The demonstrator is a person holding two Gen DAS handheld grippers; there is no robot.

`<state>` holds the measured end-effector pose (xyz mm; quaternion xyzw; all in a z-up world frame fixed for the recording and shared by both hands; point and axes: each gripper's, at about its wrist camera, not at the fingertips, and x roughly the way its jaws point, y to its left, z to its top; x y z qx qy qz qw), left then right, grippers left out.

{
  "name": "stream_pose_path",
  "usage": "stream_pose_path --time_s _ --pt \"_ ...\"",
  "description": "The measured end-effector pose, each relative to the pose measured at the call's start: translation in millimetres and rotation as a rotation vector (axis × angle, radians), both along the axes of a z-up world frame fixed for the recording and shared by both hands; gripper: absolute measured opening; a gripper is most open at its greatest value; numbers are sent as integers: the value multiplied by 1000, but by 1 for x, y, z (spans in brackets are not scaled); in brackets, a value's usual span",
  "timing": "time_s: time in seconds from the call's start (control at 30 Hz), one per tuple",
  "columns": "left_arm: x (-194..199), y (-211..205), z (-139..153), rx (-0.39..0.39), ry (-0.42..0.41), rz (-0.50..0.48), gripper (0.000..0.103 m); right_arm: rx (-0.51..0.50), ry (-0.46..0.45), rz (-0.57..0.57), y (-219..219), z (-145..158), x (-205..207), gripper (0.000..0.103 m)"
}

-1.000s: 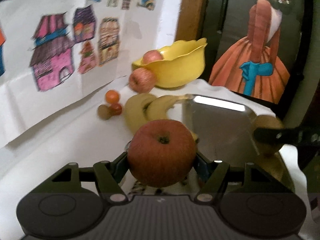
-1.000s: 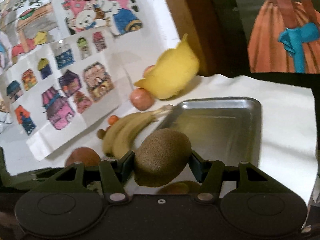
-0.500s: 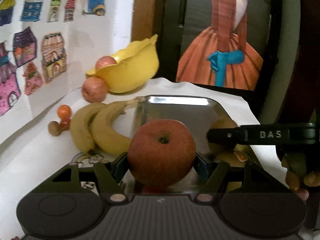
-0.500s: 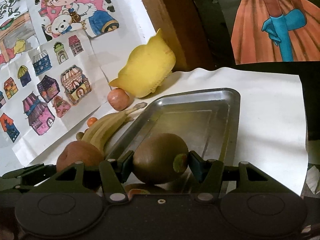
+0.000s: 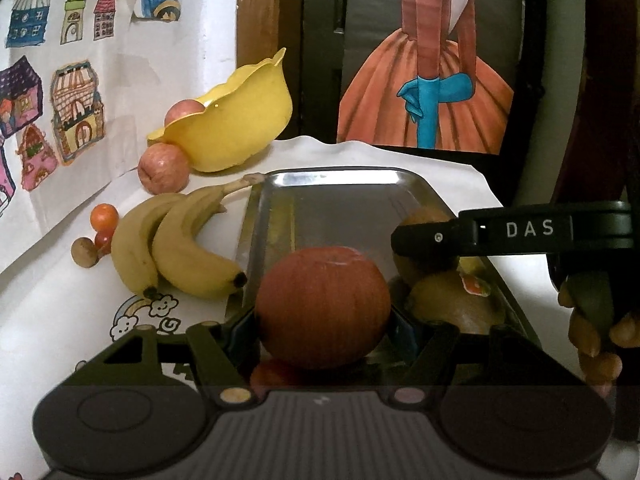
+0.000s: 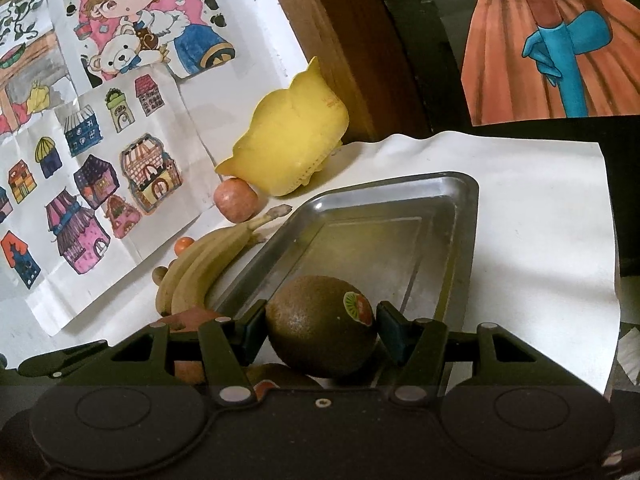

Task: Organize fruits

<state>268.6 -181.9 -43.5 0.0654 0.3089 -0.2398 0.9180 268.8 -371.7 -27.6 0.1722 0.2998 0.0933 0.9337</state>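
My left hand-held gripper is clamped on a red apple at the near end of the metal tray, my right hand-held gripper squeezes a kiwi over the same tray; bananas lie just beside it on the surface

White wall with coloured drawings

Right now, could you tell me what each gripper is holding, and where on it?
The left gripper clamps a red apple across its sides. The right gripper clamps a kiwi at its two ends, low over the metal tray.
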Motion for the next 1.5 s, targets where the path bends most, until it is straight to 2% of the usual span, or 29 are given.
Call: stream_pose_path --time_s 0.1,0.3,0.4,0.6,0.67,0.8,1.0,1.27,1.5 --pt "-2 -1 0 6 0 -1 74 -3 -4 1 0 1 -4 62" --pt "-8 0 4 5 6 -9 74 -12 -26 -7 0 9 -17 72" --pt "-20 2 11 2 -48 -10 75 -13 -40 -17 0 15 -26 77" --pt "-43 11 27 -12 -98 -13 82 -26 -79 -35 2 32 -52 85" --pt "-51 16 32 -24 -107 0 85 -43 -97 -43 5 38 -63 93" --pt "-71 30 43 -51 -139 30 94 -99 -147 -59 14 52 -90 102" --pt "-105 59 54 -79 -187 79 102 -166 -203 -79 27 69 -134 102" --pt "-141 100 64 -91 -194 127 103 -321 -217 -102 58 74 -192 102" --pt "-168 128 63 -65 -206 152 103 -430 -110 -82 95 68 -226 102"
